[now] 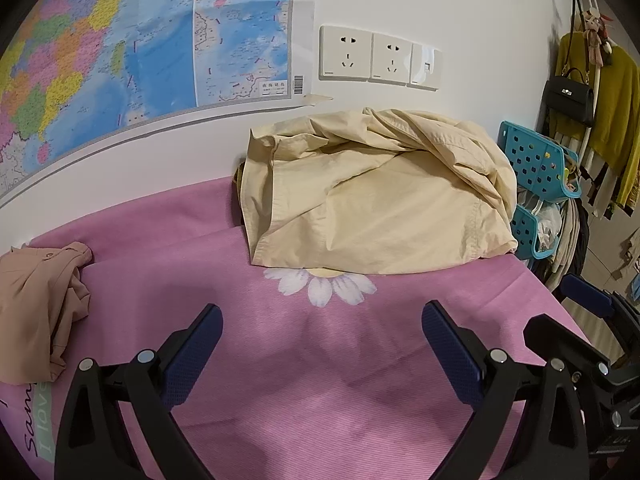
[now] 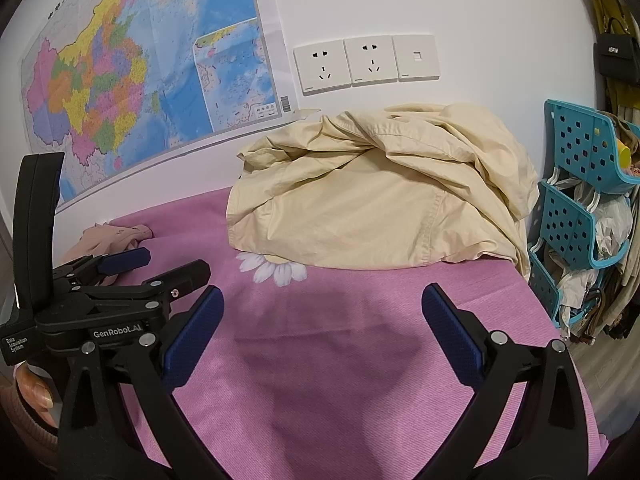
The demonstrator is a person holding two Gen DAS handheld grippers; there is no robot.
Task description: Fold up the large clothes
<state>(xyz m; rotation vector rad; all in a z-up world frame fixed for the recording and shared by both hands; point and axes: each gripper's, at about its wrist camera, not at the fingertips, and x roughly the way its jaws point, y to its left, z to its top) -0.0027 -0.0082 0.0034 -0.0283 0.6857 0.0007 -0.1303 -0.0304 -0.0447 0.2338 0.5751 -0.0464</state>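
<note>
Both grippers hover above the near part of a pink cloth (image 1: 360, 380) that covers the work surface. Left gripper (image 1: 322, 344): fingers spread wide, nothing between the blue pads, no contact with the cloth visible. Right gripper (image 2: 322, 328): fingers likewise spread wide and empty, held just beside the left unit. In the right wrist view the left gripper appears at the lower left, with part of a hand (image 2: 34, 394) and a ribbed pink sleeve below it. In the left wrist view the right gripper shows at the lower right edge.

Beyond the fingertips, a white daisy print (image 1: 324, 284) marks the cloth at mid-depth. Its upper half is covered by the hem of the cream garment (image 1: 380, 196).

The cream garment lies in a loose, rumpled heap at the far right corner of the surface, against the wall and touching the right edge. It is unfolded; creases and a stitched seam run across it. A second, peach-coloured garment (image 1: 36, 300) lies bunched at the left edge, well apart from the cream one.

On the wall behind, a coloured map (image 1: 120, 48) hangs at the left, and a row of three white wall plates (image 1: 380, 58) sits above the cream garment. Off the right edge stands a teal perforated rack (image 2: 580, 184) holding bags, with hanging clothes and a black handbag (image 1: 570, 96) behind it.
</note>
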